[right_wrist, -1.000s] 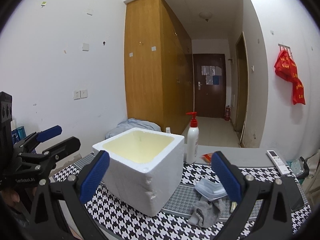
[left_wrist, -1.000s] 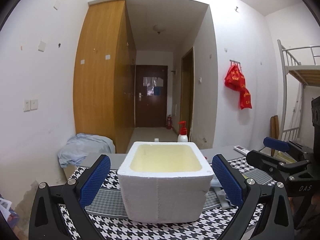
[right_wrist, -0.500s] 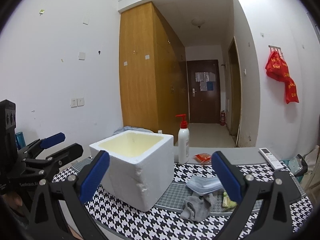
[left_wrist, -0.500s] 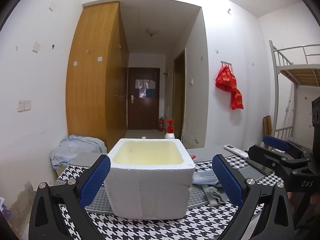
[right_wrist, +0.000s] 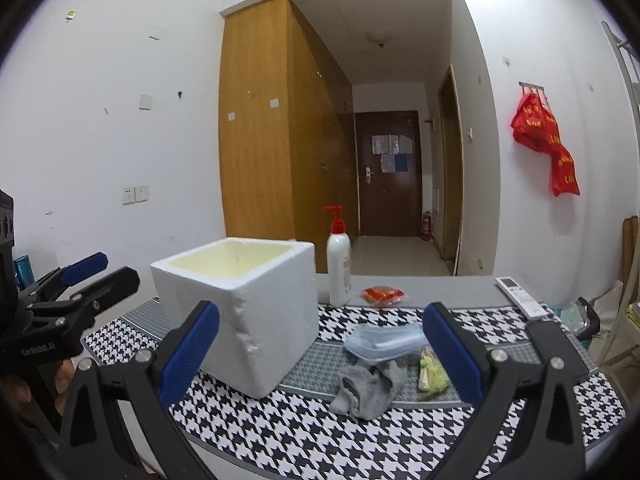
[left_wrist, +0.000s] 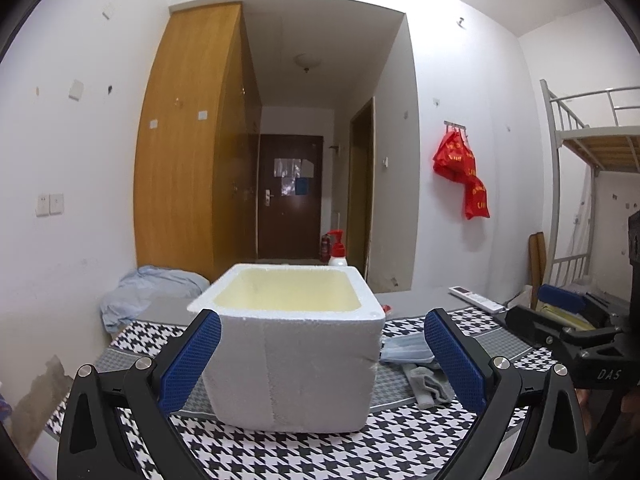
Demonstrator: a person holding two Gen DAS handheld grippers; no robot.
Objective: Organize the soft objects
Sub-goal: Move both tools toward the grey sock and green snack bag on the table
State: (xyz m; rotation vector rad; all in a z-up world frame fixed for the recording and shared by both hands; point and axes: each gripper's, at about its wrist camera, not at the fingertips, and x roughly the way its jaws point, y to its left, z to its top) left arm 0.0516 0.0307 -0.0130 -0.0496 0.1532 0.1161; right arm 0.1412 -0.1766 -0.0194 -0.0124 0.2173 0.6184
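A white foam box (left_wrist: 292, 356) with an empty cream inside stands on the houndstooth cloth (right_wrist: 400, 440); it also shows in the right wrist view (right_wrist: 248, 312). To its right lie a grey sock (right_wrist: 368, 388), a blue face mask (right_wrist: 384, 342) and a green packet (right_wrist: 432, 370). The sock (left_wrist: 428, 380) and mask (left_wrist: 404, 350) show in the left wrist view too. My left gripper (left_wrist: 320, 360) is open and empty, facing the box. My right gripper (right_wrist: 320, 356) is open and empty, above the cloth in front of the sock.
A pump bottle (right_wrist: 339, 264) stands behind the box. A red snack packet (right_wrist: 382, 294) and a white remote (right_wrist: 520, 296) lie on the grey table at the back. A blue cloth heap (left_wrist: 148, 292) lies at the far left. A bunk bed (left_wrist: 592, 160) stands on the right.
Both grippers have drawn back and dropped a little, so the box sits lower and nearer in both views. Both stay open. Nothing on the table has moved.
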